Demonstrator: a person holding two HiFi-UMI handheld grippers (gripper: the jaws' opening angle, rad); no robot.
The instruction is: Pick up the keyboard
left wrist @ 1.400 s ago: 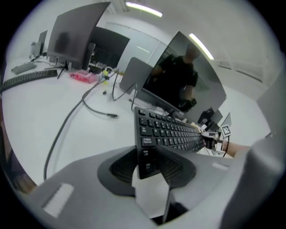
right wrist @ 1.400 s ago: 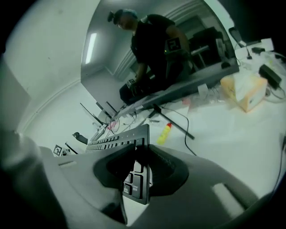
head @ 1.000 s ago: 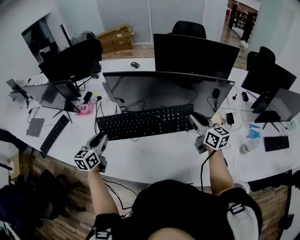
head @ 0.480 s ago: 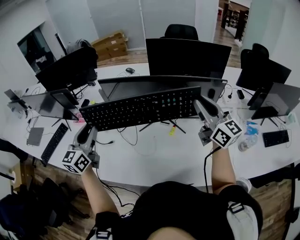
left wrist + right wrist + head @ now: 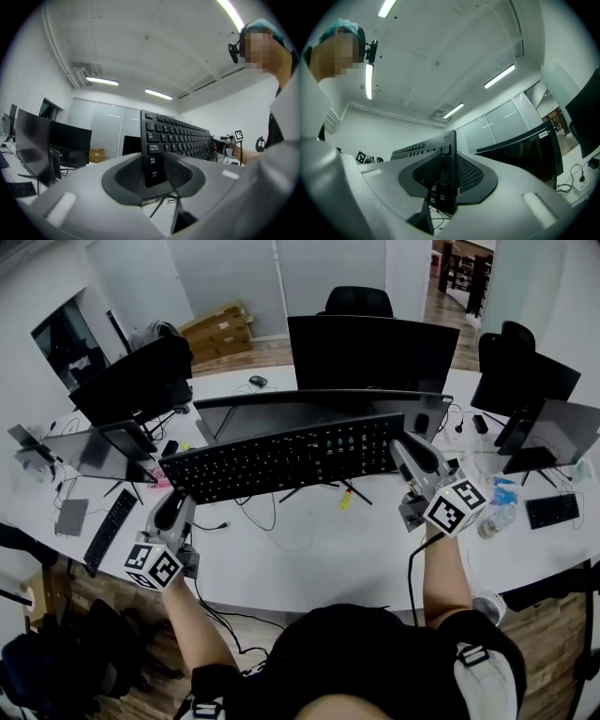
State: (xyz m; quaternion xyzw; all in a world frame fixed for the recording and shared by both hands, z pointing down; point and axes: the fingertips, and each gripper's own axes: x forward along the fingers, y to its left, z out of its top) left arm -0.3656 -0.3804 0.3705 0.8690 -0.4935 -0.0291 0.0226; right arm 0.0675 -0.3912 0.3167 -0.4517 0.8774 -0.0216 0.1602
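The black keyboard (image 5: 281, 459) hangs in the air above the white desk (image 5: 309, 554), keys tilted toward me, in front of a monitor. My left gripper (image 5: 173, 505) is shut on the keyboard's left end (image 5: 153, 166), its ribbed pads clamping the edge. My right gripper (image 5: 405, 452) is shut on the right end (image 5: 444, 185), the board standing edge-on between its pads. In the left gripper view the key rows (image 5: 180, 138) run away toward the right gripper's marker cube (image 5: 238, 135).
Several dark monitors (image 5: 370, 351) stand on the desk behind the keyboard. Cables (image 5: 323, 491) and a small yellow item (image 5: 343, 502) lie beneath it. A second keyboard (image 5: 111, 528) lies at the left, another (image 5: 547, 510) at the right. Office chairs (image 5: 359, 302) stand behind.
Both grippers have lifted the keyboard off the desk; it rose to monitor height and tilted its keys toward me. Over the last half second nothing has moved.
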